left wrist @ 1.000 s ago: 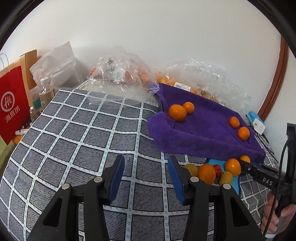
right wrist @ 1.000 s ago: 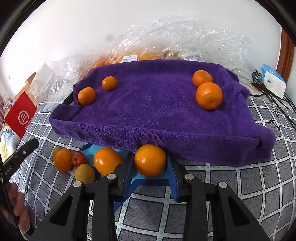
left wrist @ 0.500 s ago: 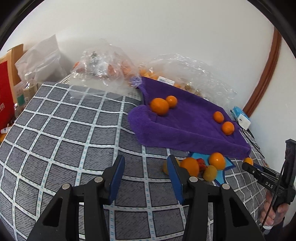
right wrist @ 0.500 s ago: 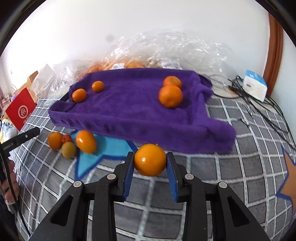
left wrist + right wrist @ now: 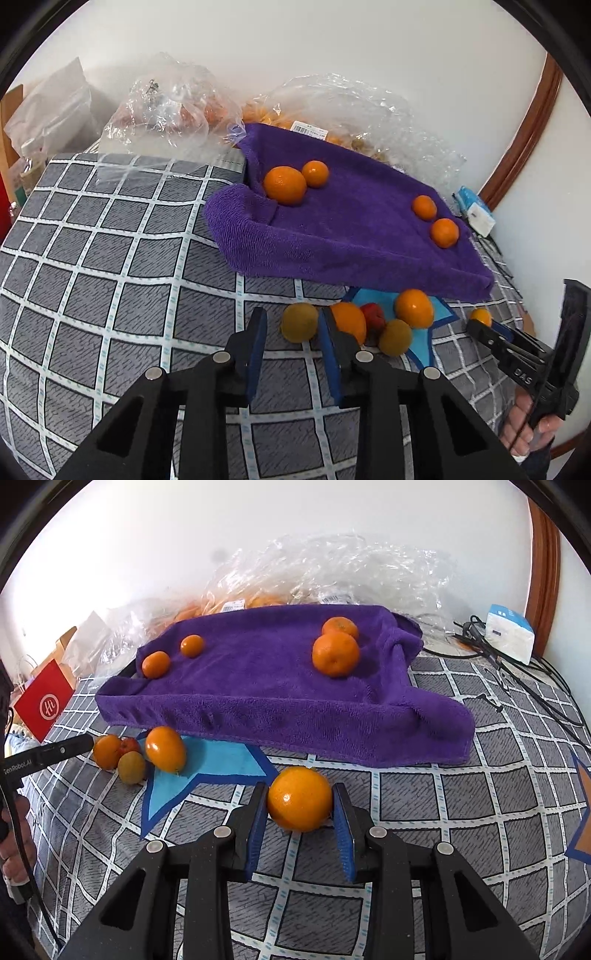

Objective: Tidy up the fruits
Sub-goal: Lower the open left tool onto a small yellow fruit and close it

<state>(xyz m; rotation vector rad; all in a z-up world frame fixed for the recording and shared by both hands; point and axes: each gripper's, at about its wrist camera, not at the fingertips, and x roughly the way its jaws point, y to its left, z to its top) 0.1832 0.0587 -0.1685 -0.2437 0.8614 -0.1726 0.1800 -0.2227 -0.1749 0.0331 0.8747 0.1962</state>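
My left gripper [image 5: 291, 332] has swung toward the loose fruits and narrowed, jaws pressed near together on nothing, beside a yellow fruit [image 5: 299, 322]. My right gripper [image 5: 300, 808] still pinches an orange [image 5: 299, 799] over the bedspread, clear of the purple towel [image 5: 266, 686].

Home rm; checked cloth [image 5: 110, 258]; shopping bag [image 5: 46, 701]; tissues [image 5: 509, 633]

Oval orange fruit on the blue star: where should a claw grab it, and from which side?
Pinch the oval orange fruit across its narrow middle, probably coming from above on the bare blue star side. It lies lengthwise, so the short axis is the easier span, and a yellow-green fruit crowds its other side.
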